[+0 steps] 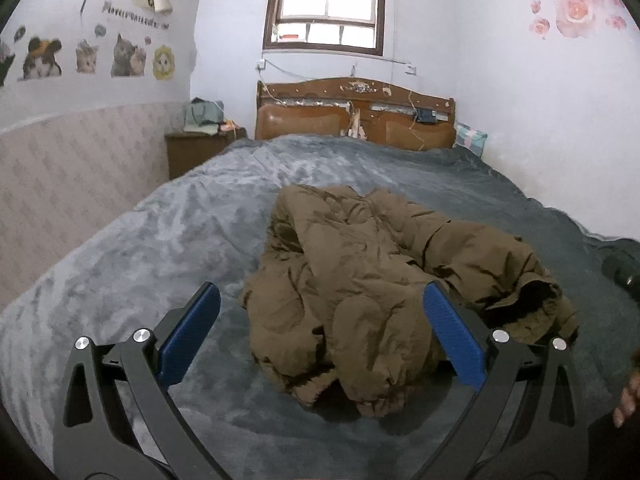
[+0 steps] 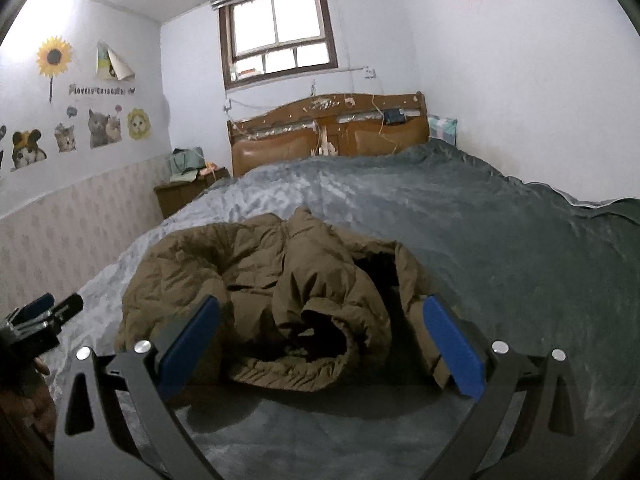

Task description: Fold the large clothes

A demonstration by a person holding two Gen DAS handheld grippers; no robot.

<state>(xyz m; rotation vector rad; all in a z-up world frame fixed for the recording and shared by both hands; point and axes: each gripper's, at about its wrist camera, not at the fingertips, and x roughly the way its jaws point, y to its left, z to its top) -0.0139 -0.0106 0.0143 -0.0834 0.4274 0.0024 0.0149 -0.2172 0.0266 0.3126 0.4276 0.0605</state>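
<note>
A crumpled brown padded coat (image 1: 360, 300) lies in a heap on the grey blanket (image 1: 160, 232) of the bed, at the centre of both views. The left claw (image 1: 322, 308) hangs wide open above the coat's near edge, gripping nothing. The right claw (image 2: 322, 320) is likewise spread wide, its blue pads (image 2: 454, 350) flanking a dark sleeve opening (image 2: 320, 336). A wooden headboard (image 1: 356, 114) stands below the window (image 1: 328, 8), upper centre.
</note>
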